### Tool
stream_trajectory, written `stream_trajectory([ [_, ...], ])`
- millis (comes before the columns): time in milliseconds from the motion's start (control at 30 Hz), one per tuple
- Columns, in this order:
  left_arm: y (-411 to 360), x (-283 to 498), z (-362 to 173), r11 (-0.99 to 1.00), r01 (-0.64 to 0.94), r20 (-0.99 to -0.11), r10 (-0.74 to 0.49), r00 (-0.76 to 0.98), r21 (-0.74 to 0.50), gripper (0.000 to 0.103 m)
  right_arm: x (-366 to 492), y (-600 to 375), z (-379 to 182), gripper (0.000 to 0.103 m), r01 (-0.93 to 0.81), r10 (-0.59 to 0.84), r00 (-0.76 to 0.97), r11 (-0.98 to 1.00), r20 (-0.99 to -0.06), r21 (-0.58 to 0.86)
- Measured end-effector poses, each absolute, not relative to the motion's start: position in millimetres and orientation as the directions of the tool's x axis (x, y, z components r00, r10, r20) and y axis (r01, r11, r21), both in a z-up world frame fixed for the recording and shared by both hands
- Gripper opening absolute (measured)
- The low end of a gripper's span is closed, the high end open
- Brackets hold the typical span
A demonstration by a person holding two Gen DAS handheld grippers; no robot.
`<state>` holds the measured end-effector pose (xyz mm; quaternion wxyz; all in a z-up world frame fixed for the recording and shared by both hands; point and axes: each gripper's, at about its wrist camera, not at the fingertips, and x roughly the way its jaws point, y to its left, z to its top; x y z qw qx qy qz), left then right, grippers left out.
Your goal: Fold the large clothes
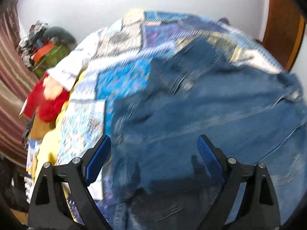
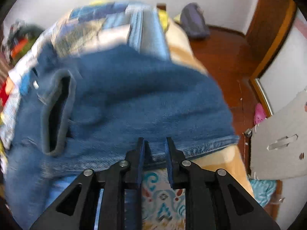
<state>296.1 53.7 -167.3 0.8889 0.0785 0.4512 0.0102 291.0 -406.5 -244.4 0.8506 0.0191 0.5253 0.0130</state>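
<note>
Across the patchwork bedspread point(image 1: 122, 80) lay the denim jacket point(image 1: 201, 115), spread flat for folding. At its hem point(image 2: 207, 147), the right gripper point(image 2: 155, 143) stood narrowed, seemingly pinching cloth; the left gripper point(image 1: 154, 143) hovered wide, empty.

My bed point(image 1: 80, 115) has a patchwork cover point(image 1: 122, 76) on it, with blue, white and pale squares. A big blue denim jacket point(image 1: 201, 111) lies spread out on top of that cover. It fills most of the near part of the bed. On the right side, the jacket's hem point(image 2: 211, 147) lies near the edge of the bed, over a tan blanket point(image 2: 216, 163). Something red and fluffy point(image 1: 49, 103) sits at the left edge of the bed. The pictures are blurry.
</note>
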Motion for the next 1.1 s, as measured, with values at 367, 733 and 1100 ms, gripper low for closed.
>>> stream_trajectory([
  [367,-72,335,-163,0.944,0.3,-0.809,-0.068,0.584,0.137,0.092,270,-474,-244,0.095,0.172,0.052,0.444,0.975,-0.894,0.143],
  [733,-148,376,-232,0.939,0.335,-0.907,-0.206,0.368,-0.077,0.092,262,-529,-275,0.073,0.366,0.34,0.424,0.783,-0.839,0.502],
  [1100,-135,370,-223,0.952,0.296,-0.896,-0.198,0.398,-0.079,0.092,299,-528,-270,0.018,0.398,0.259,0.524,0.768,-0.811,0.502],
])
